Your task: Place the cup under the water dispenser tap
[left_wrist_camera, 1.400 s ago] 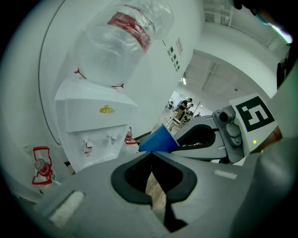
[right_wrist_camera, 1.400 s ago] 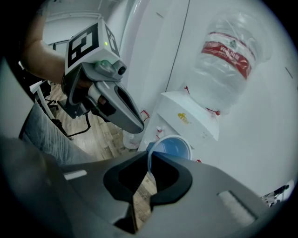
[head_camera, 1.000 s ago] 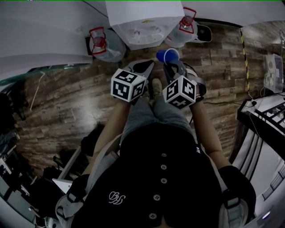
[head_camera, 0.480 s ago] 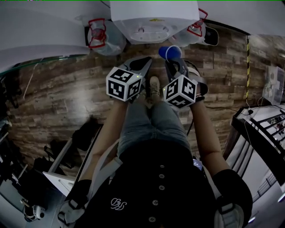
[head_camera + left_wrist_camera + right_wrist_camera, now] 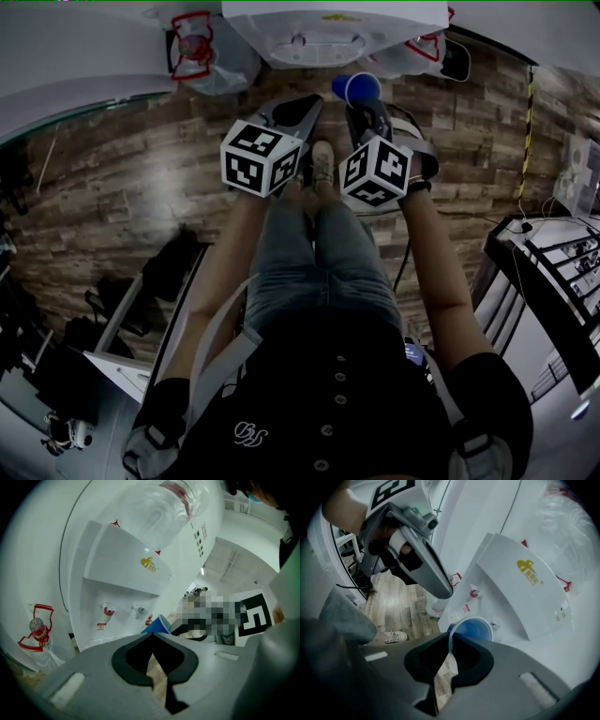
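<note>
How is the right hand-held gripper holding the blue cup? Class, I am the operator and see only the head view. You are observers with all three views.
Observer: The right hand-held gripper is shut on the blue cup, pinching its wall at the rim.
Operator: And the left one?
Observer: The left hand-held gripper has its jaws together, with nothing between them.
Operator: What does the front of the dispenser look like?
Observer: The water dispenser has a red tap with a second tap beside it, both above a drip grille.
</note>
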The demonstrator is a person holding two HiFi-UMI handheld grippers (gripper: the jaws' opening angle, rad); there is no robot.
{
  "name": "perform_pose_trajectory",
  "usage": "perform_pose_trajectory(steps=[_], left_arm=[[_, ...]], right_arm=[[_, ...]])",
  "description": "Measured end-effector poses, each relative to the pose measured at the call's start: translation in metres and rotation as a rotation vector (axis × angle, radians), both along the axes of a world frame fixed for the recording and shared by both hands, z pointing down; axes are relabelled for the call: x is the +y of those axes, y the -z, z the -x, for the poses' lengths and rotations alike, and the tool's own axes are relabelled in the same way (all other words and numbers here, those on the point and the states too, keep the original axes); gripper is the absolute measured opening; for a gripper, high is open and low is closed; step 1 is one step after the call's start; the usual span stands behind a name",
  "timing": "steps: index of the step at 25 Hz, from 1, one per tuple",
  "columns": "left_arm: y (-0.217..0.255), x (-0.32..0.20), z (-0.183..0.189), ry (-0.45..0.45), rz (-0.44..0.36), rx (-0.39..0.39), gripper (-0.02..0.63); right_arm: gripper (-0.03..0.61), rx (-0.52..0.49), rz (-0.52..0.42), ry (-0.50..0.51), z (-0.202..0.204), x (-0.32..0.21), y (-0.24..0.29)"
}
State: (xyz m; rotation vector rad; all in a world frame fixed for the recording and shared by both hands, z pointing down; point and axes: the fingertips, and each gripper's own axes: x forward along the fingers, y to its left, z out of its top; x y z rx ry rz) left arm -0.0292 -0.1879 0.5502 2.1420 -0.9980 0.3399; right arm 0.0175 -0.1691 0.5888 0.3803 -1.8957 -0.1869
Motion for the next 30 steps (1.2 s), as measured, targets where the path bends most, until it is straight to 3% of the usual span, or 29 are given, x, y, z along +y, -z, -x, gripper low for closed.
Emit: perform_pose_trajectory(steps=[8,16,30], left_arm=[[-0.032,0.006,-0.005,-0.028,-0.010,-0.015,0.002],[-0.062,0.012,-0.007,0.003,0.024,-0.022,0.001],[-0.095,-0.001,-0.001,0.044,0.077,-0.004,0.002]], right_arm=[[0.021,0.042,0.007,0.024,-0.005,0.008,-0.039],[0.021,0.086,0.007,0.050,-0.012,0.014,-0.076],[0.021,0.165,-0.025,0.095,-0.008,-0.022,-0.123]])
